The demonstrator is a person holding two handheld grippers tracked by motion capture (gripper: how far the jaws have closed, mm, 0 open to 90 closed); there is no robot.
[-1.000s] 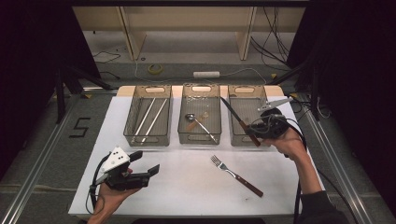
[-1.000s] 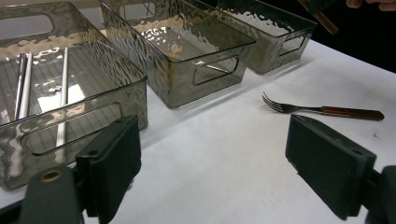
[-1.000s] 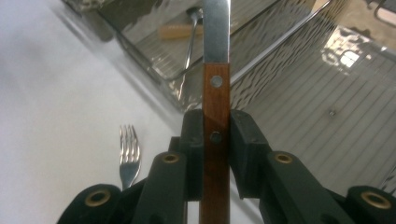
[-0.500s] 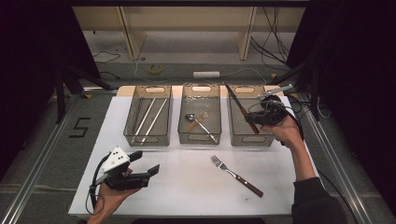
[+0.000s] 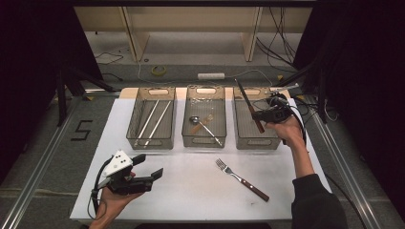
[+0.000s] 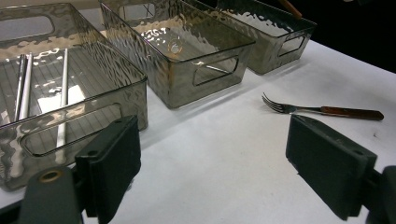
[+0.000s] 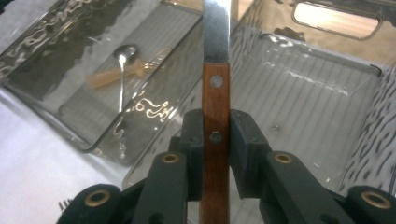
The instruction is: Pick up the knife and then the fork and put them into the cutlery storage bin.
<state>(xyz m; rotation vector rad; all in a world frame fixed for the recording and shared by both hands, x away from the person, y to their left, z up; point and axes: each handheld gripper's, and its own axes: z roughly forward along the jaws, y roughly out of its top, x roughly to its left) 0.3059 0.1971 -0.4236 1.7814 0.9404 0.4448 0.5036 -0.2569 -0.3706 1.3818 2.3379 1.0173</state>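
My right gripper [image 5: 261,116] [image 7: 215,140] is shut on the wooden handle of a knife [image 5: 248,105] [image 7: 215,98], held above the right-hand clear bin [image 5: 241,134] [image 7: 327,79] with the blade pointing away and up. My left gripper [image 5: 148,167] [image 6: 224,172] stands open near the front left of the white mat, nothing between its jaws. A fork with a wooden handle [image 5: 241,179] [image 6: 322,110] lies on the mat in front of the bins.
The middle bin [image 5: 187,138] [image 6: 205,74] holds a spoon [image 5: 203,125] [image 7: 122,70] and a pale utensil. Two thin metal rods [image 5: 153,121] [image 6: 63,93] lie in the left bin [image 5: 133,136]. Cables run past the table's far edge.
The right gripper has carried the knife away from me and slightly right, over the right bin. The left gripper has stayed put.
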